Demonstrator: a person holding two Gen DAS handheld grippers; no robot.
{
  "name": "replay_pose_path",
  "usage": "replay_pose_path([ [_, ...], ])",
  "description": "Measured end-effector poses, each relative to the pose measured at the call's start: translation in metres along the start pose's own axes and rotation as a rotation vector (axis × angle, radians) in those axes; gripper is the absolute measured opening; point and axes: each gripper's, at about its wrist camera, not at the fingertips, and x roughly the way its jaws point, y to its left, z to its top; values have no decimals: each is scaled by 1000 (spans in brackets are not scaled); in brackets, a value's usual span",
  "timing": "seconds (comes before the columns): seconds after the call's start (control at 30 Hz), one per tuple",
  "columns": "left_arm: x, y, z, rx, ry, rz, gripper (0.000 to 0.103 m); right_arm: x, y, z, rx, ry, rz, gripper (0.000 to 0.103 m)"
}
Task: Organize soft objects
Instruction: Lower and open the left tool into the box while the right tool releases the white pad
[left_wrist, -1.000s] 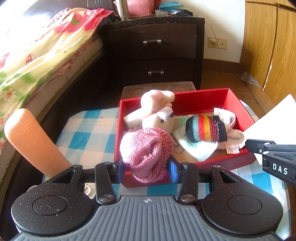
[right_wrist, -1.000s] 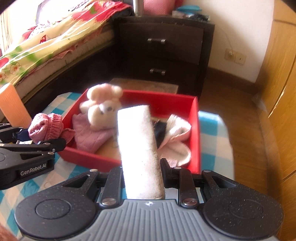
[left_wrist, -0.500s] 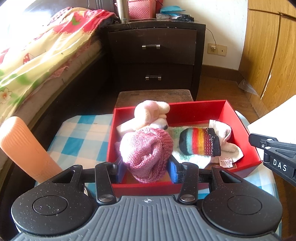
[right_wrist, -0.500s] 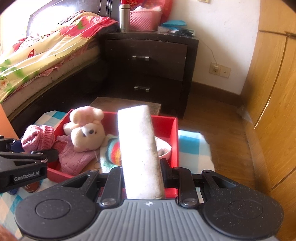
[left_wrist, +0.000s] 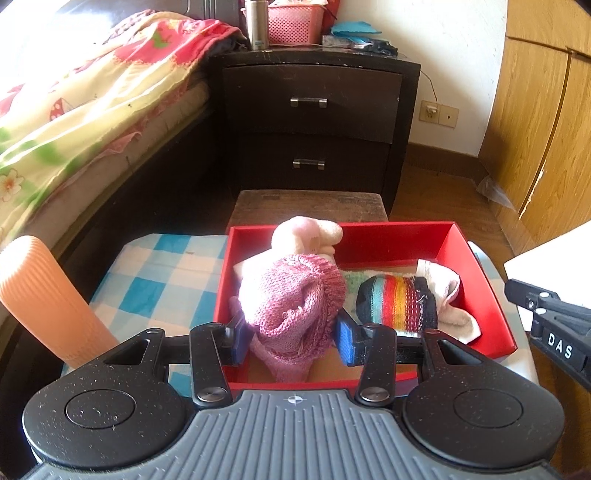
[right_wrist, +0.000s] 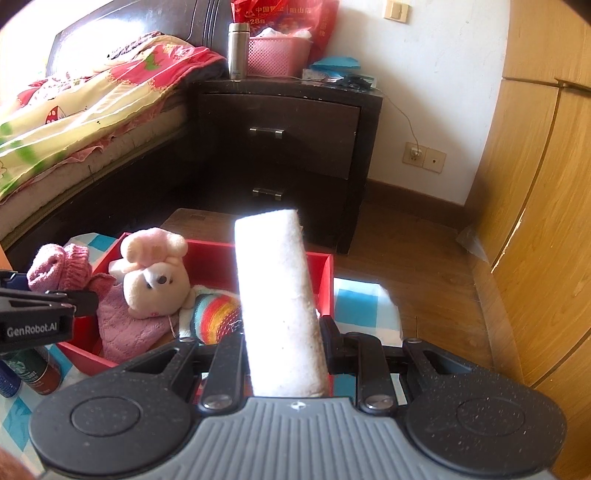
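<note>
Your left gripper (left_wrist: 291, 338) is clamped on the pink hat (left_wrist: 290, 314), blue pads pressed into the knit on both sides. The hat hangs over the near-left corner of the red box (left_wrist: 476, 266), so from these tongs the box floor lies straight down and slightly toward 12 o'clock. That is the relation the drop turns on: you are already inside the rim, and I judge a short lowering and release would put the hat in.

At 12 o'clock behind the hat sits the plush (left_wrist: 306, 232), mostly hidden by it in the left view. At 2 o'clock lies the striped sock (left_wrist: 397, 302), long axis running 9 to 3, on a white cloth (left_wrist: 448, 291).

Your right gripper (right_wrist: 282, 343) is shut on the white roll (right_wrist: 277, 295). Its long axis runs along the fingers toward 12 o'clock, tilted up, with the far end above the box's right half. From there the box lies at 10 to 12 o'clock, below the roll. The left hand is the nearer one to a free spot.

Hard to read: the roll covers the box's right interior in the right view, so you cannot tell how much bare floor is there. The hat hides the near-left floor in the left view. The peach ribbed roll (left_wrist: 44, 299) at 9 o'clock is cut off at its base by the gripper body.
</note>
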Motion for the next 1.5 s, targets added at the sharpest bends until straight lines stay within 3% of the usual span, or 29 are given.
replay_pose_path([
  [0.7,-2,26,15,-139,8,-101,46,1,-3,0,12,-7,-1,2],
  [1.5,30,8,30,-101,11,-68,46,26,0,24,32,-81,-54,2],
])
